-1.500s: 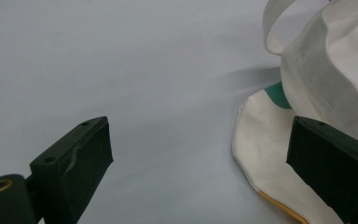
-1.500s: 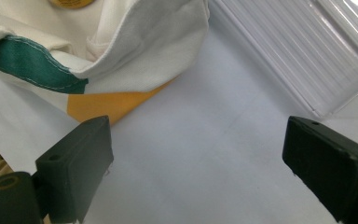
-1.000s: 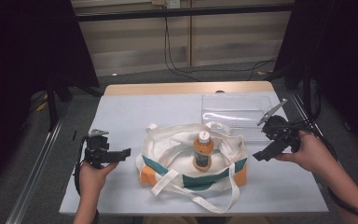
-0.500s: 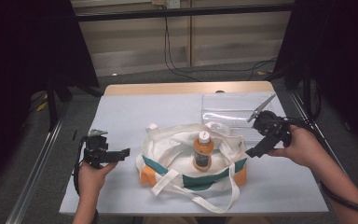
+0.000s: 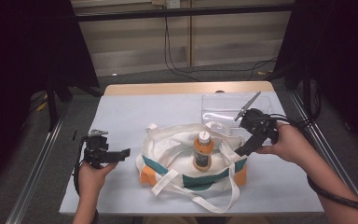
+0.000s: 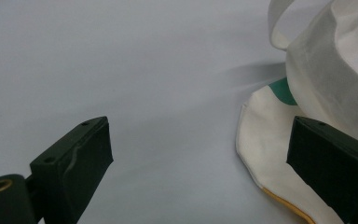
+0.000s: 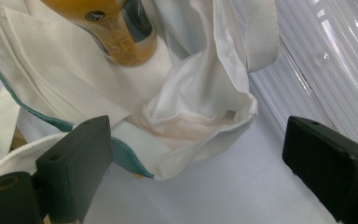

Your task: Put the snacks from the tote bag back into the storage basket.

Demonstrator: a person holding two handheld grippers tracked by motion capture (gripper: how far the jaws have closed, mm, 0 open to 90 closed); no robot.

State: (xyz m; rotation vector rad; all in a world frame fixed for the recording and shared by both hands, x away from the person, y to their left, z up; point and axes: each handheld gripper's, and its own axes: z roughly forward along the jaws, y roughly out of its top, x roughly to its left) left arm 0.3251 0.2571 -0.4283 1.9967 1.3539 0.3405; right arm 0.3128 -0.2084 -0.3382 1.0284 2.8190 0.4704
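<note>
A white cloth tote bag (image 5: 177, 144) with teal and orange trim lies open on the pale table, an orange bottle (image 5: 203, 150) with a white cap standing inside it. My right gripper (image 5: 242, 150) hovers open at the bag's right rim; in the right gripper view the folded rim (image 7: 205, 116) sits between the wide jaws, with the bottle (image 7: 116, 32) beyond. My left gripper (image 5: 123, 153) rests open near the table's left front, just short of the bag's left side (image 6: 307, 88). Nothing is held by either.
A clear plastic tray (image 5: 223, 109) stands behind the bag at the back right, seen as ribbed plastic (image 7: 317, 60) in the right gripper view. The bag's straps (image 5: 200, 196) trail toward the table's front edge. Metal rails run along both table sides.
My right gripper has moved left and down toward the bag's right rim. The left gripper has stayed put.
</note>
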